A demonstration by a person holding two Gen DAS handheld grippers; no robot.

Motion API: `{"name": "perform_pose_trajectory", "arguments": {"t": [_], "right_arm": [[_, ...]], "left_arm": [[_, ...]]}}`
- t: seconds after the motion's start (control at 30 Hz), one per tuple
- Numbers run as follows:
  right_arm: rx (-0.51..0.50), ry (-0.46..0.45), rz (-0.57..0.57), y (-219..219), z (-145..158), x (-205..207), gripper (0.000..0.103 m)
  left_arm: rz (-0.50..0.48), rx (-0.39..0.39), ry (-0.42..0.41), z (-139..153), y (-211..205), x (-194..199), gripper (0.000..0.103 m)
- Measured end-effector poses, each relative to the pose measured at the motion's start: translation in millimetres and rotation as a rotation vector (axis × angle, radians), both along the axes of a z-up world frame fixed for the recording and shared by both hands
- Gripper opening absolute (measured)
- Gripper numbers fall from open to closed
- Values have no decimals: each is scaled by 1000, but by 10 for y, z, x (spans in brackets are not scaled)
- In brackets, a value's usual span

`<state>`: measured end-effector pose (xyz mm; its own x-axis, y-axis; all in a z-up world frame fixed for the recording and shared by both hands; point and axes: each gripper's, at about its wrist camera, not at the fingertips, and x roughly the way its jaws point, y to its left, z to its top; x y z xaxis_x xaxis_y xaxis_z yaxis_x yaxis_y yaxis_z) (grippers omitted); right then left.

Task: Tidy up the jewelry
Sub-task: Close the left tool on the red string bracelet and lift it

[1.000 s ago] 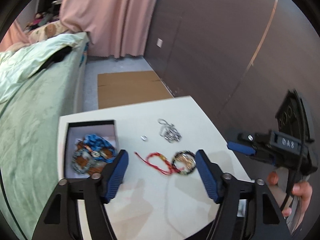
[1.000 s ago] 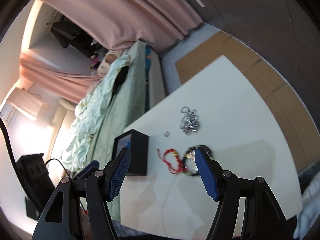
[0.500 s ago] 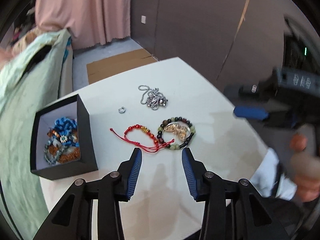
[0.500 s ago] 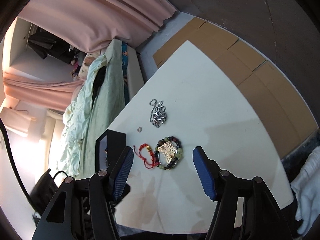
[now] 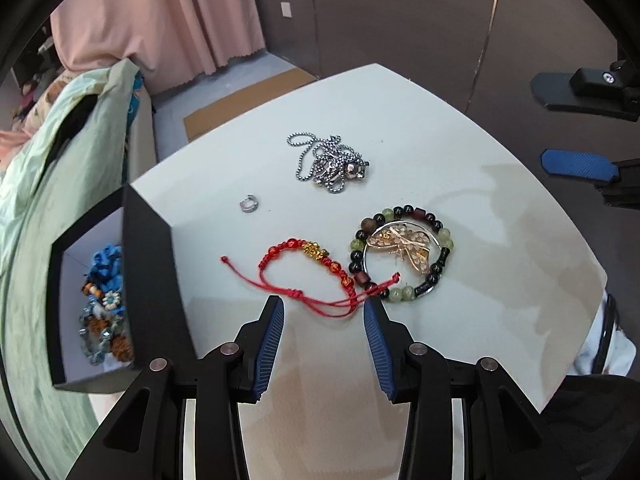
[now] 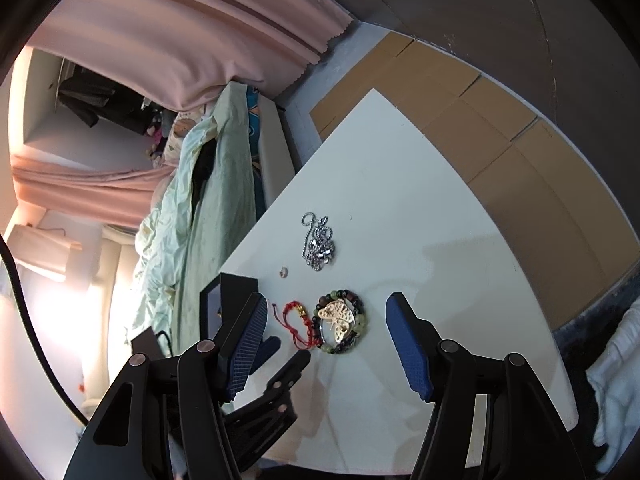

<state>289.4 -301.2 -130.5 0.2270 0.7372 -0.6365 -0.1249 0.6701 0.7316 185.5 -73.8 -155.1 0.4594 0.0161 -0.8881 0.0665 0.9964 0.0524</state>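
Red cord bracelet (image 5: 308, 268) on table (image 5: 460, 168), tails between half-open left gripper (image 5: 324, 312) fingers, unheld

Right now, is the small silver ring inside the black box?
No, the silver ring lies on the white table, outside the black box.

Home bedroom: bed (image 5: 60, 184) with green duvet, pink curtains (image 5: 168, 20).

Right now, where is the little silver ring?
In the left wrist view the little silver ring lies alone on the white table, between the black box and the silver chain.
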Motion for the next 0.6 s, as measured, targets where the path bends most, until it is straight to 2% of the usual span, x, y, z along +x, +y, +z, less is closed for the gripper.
{"name": "perform_pose_trajectory", "arguments": {"t": [0.07,0.17,0.23,0.3,0.37,0.47,0.6], "right_arm": [[6,3,-11,-38,-2,36,64],[7,9,-22,-71,-13,81,64],[8,15,-22,-72,-27,109,64],[9,15,-17,-57,-27,131,64],[7,13,-9,-35,-28,149,64],[-5,9,10,28,-38,171,64],[-47,6,42,129,-73,163,63]], "left_arm": [[-12,-11,9,-15,-12,40,44],[-41,16,20,-59,-61,86,44],[-48,-2,14,-61,-47,102,40],[-45,-58,22,-53,0,123,22],[-45,-51,17,-50,24,139,6],[-18,-112,32,-37,119,169,4],[-1,-108,-4,57,160,163,3]]}}
